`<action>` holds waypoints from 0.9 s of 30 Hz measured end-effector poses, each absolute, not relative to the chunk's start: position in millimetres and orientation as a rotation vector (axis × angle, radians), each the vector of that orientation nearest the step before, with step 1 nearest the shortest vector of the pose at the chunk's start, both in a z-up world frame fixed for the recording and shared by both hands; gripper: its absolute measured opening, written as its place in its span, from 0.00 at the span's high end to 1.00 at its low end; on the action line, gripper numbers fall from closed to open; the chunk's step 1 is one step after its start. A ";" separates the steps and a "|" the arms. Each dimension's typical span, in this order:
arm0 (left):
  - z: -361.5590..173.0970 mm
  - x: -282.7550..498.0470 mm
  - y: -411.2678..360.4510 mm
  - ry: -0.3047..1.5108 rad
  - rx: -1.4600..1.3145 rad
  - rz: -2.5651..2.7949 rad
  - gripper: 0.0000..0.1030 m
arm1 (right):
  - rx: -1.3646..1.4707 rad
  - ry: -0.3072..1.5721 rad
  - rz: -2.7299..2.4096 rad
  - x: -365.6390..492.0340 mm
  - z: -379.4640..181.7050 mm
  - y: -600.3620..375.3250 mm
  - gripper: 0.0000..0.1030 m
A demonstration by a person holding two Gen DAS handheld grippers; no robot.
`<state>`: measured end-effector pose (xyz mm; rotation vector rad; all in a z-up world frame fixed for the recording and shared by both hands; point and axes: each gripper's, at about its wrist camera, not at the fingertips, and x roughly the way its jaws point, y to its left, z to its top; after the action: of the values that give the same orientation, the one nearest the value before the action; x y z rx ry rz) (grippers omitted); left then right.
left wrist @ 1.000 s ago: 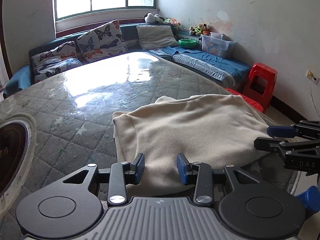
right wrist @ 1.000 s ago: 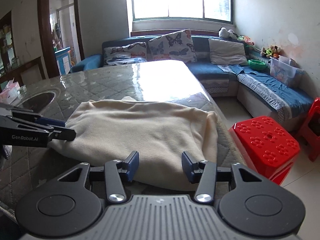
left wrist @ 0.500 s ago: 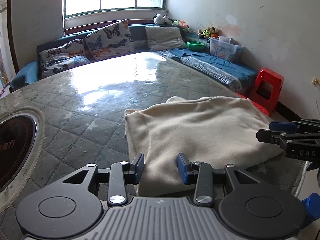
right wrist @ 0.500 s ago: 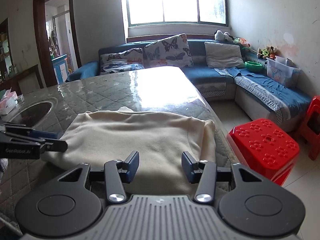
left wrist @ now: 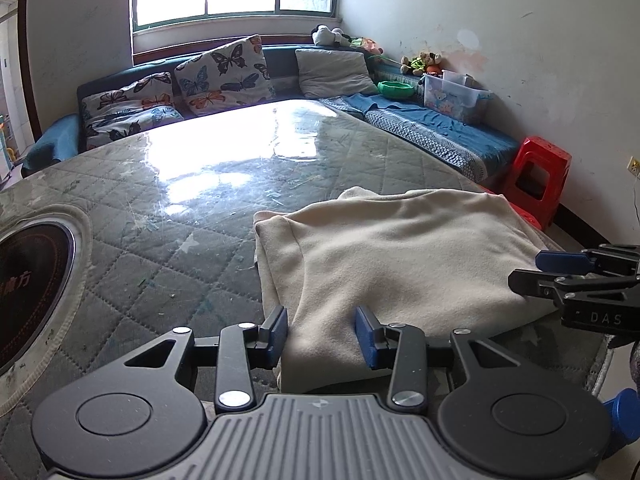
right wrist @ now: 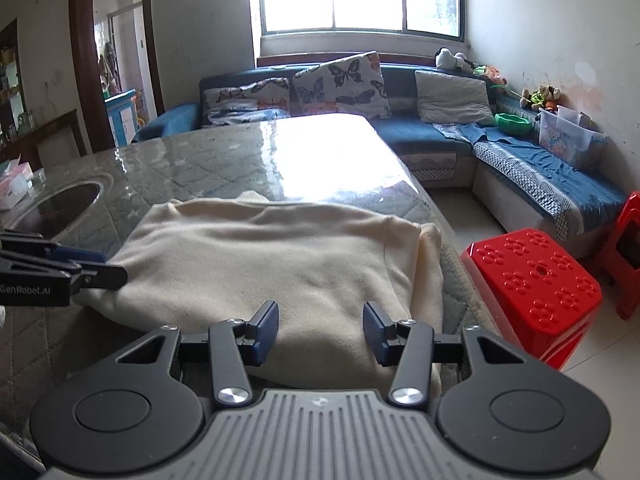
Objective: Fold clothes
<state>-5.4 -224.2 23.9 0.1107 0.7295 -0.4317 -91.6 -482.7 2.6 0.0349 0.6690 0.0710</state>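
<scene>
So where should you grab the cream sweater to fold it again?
Probably the near edge of the cream sweater, one hand-held gripper at each near corner, coming in low from the table's front edge. It lies flat, and that edge is free, facing both open grippers.

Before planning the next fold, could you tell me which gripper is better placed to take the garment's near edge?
Neither clearly: left gripper and right gripper both sit open over the garment's near edge.

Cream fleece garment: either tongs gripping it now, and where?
Nothing held. Left tongs and right tongs are both open, over the near edge of the folded cream fleece garment on the quilted table.
</scene>
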 end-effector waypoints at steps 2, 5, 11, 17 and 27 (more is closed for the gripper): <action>25.1 -5.5 -223.7 0.731 0.109 -0.431 0.58 | 0.035 0.667 0.071 -91.9 4.0 -482.0 0.52; 26.4 -7.0 -222.9 0.733 0.109 -0.429 0.56 | 0.035 0.664 0.072 -92.4 6.5 -480.8 0.51; 27.8 -13.1 -221.5 0.736 0.108 -0.431 0.52 | 0.032 0.658 0.075 -94.7 10.8 -477.5 0.40; 28.7 -19.4 -220.0 0.739 0.105 -0.432 0.47 | 0.025 0.653 0.070 -98.6 14.1 -472.9 0.37; 31.0 -29.9 -220.6 0.732 0.110 -0.441 0.36 | 0.017 0.643 0.056 -106.2 17.8 -466.6 0.26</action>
<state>-29.9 -220.6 31.0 0.1096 0.7315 -0.4411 -106.2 -466.6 17.8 0.0165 0.6429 0.0562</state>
